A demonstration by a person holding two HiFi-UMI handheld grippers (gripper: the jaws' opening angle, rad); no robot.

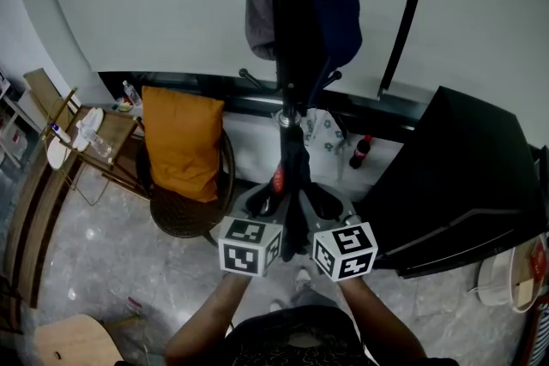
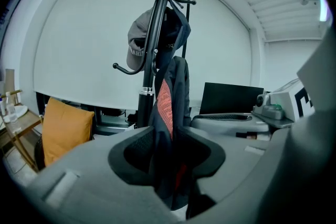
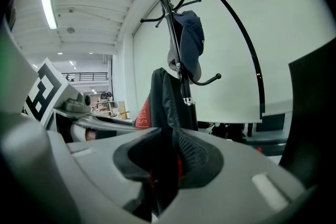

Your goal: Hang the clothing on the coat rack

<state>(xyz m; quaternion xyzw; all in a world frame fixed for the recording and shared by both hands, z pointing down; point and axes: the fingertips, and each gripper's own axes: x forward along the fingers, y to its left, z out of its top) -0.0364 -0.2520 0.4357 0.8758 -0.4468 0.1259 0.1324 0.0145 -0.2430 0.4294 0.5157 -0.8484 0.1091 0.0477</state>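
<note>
A black coat rack [image 1: 287, 56] stands in front of me, with a grey cap [image 1: 260, 9] and a navy cap [image 1: 339, 4] on its hooks. A dark jacket [image 1: 296, 176] with red lining hangs down along the pole. My left gripper [image 1: 268, 203] and right gripper [image 1: 322, 201] sit side by side at its lower part. In the left gripper view the jacket [image 2: 173, 92] runs down between the left gripper's [image 2: 167, 152] pads, which hold the cloth. In the right gripper view the right gripper [image 3: 170, 157] pinches the jacket [image 3: 165, 97] tightly.
An orange cushion [image 1: 182, 141] rests on a round dark chair left of the rack. A large black panel [image 1: 455, 176] leans at the right. A cola bottle [image 1: 361, 152] stands by the wall. A wooden side table [image 1: 116, 137] and a wooden stool [image 1: 73, 339] are at the left.
</note>
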